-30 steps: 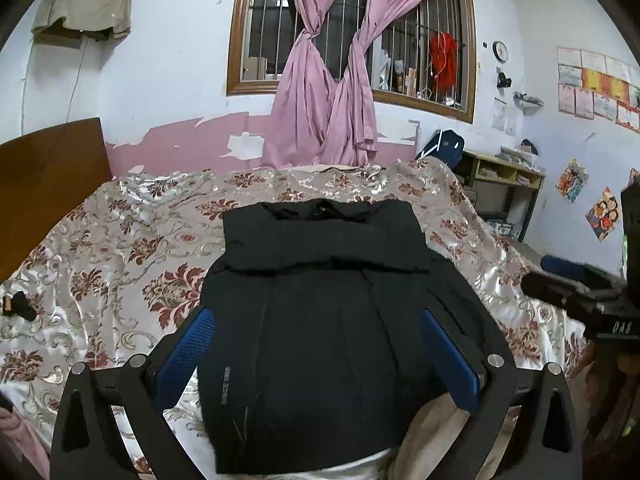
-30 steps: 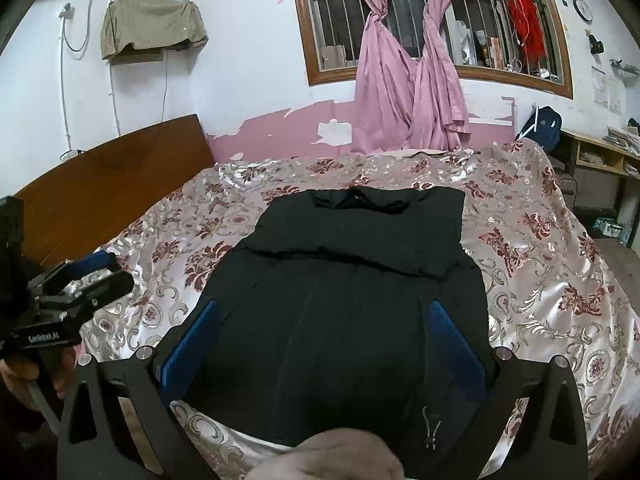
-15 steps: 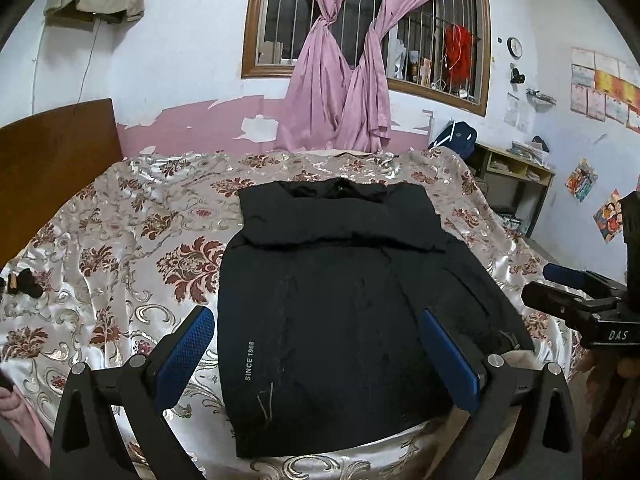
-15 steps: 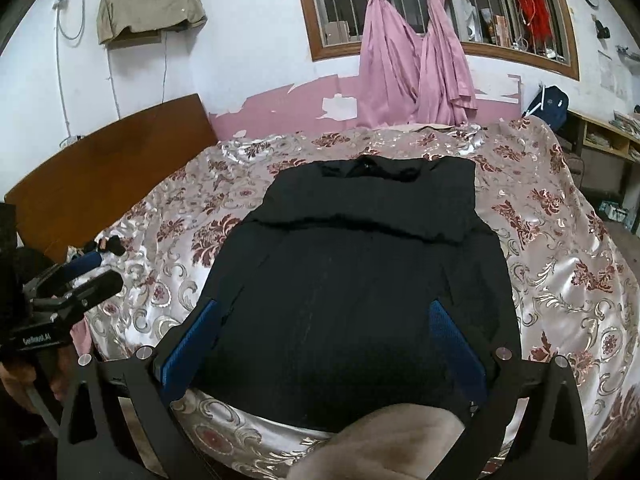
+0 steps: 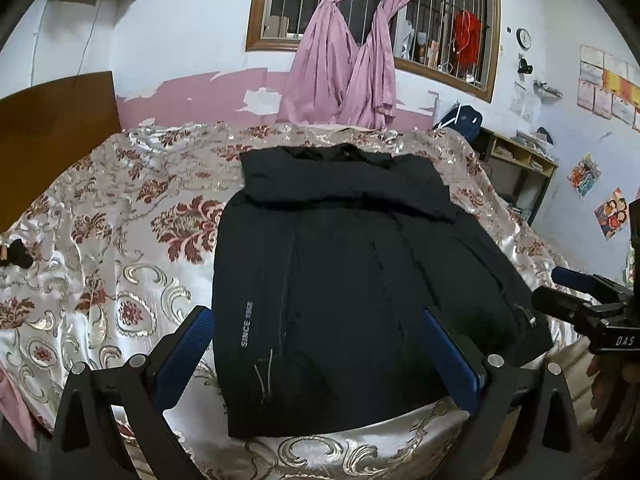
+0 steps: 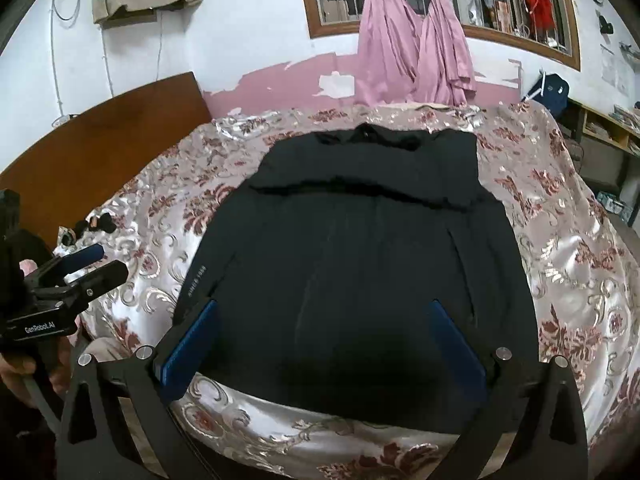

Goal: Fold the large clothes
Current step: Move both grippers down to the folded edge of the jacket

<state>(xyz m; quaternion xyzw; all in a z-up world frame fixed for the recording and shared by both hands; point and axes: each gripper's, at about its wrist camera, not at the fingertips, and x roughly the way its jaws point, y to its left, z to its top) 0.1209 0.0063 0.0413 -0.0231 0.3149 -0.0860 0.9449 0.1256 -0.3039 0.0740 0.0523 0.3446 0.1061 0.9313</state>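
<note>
Left wrist view: black jacket (image 5: 352, 288) flat on bedspread (image 5: 120, 248), both hand-held grippers spread.

Bed (image 5: 120, 288): bare floral cover at the left of the frame and along the lower edge, open for passage. Black jacket (image 5: 344, 280) fills the centre. Small dark items (image 5: 16, 254) lie at the far left edge. Right hand-held gripper (image 5: 576, 292) intrudes at right; left hand-held gripper (image 6: 86, 266) at the left of the right wrist view. Both stand spread wide, clear of the cloth.
</note>
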